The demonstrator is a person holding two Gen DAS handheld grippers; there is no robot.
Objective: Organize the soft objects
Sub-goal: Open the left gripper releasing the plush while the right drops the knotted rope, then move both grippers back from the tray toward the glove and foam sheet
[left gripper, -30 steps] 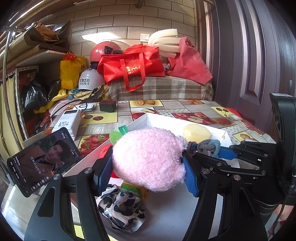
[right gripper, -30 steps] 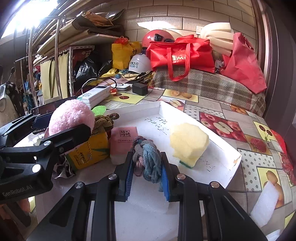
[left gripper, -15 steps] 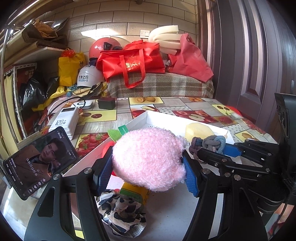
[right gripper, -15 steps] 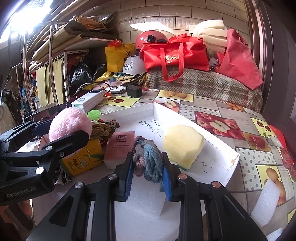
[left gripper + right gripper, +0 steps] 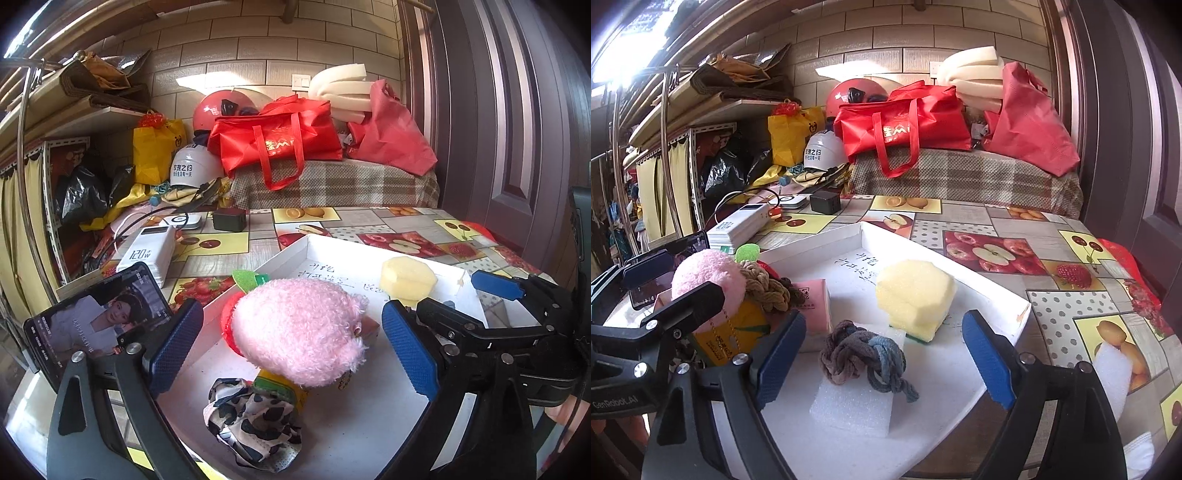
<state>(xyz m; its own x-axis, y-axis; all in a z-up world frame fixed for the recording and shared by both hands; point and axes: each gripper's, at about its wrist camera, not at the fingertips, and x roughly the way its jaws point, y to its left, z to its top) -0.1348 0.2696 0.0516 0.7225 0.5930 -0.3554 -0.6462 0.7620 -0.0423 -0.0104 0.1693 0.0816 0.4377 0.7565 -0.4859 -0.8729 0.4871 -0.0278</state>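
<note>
My left gripper (image 5: 293,347) has its jaws opening wide around the pink plush ball (image 5: 299,332), and the blue pads stand clear of it. The ball rests on a yellow carton (image 5: 284,387) beside a leopard-print cloth (image 5: 255,424) in the white tray (image 5: 288,254). My right gripper (image 5: 884,363) is opening too, its pads apart from the grey-blue knotted cord (image 5: 864,358). That cord lies on a white foam block (image 5: 849,406). A yellow sponge (image 5: 912,295), a pink packet (image 5: 812,306) and a brown knotted band (image 5: 764,284) also lie in the tray.
A phone (image 5: 96,321) leans at the tray's left, with a white power bank (image 5: 147,254) and a black adapter (image 5: 229,219) behind it. Red bags (image 5: 277,136) and helmets are piled at the back. A white foam piece (image 5: 1112,373) lies on the fruit-patterned tablecloth to the right.
Both grippers opened. The left let go of the pink plush ball, which stays on the pile. The right let go of the knotted cord, which now lies on the foam block.
</note>
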